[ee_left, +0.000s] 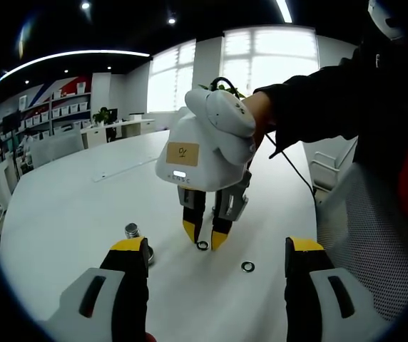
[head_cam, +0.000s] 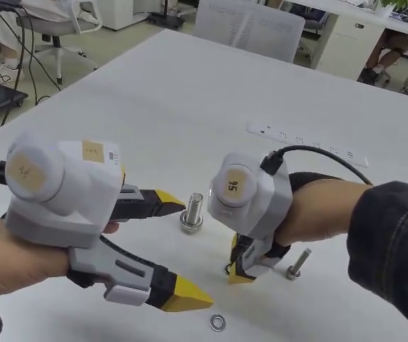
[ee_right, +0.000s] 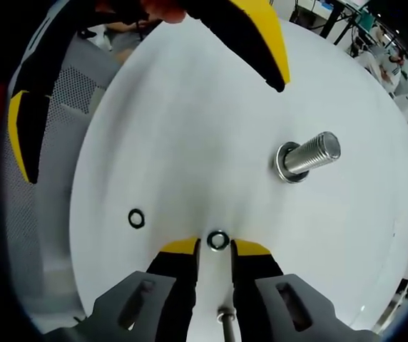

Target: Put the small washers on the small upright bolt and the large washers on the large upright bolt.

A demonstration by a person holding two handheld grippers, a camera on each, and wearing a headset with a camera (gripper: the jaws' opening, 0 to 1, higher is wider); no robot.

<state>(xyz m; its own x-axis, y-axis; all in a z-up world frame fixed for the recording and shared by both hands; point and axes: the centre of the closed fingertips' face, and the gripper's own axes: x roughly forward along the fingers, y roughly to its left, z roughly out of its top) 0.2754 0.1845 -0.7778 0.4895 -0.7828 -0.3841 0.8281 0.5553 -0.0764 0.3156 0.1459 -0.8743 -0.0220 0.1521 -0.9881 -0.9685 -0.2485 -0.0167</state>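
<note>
The right gripper (ee_right: 215, 251) points down at the worktop (head_cam: 190, 107). Its jaws are a narrow gap apart, with a washer (ee_right: 218, 240) lying flat between the yellow tips; whether they touch it is hard to tell. A second washer (ee_right: 137, 218) lies near it on the worktop. The left gripper (head_cam: 184, 249) hovers wide open, holding nothing. The large bolt (head_cam: 192, 208) stands upright between the two grippers, with what looks like a large washer (ee_right: 282, 167) round its base. The small bolt (head_cam: 297, 263) stands just beside the right gripper.
</note>
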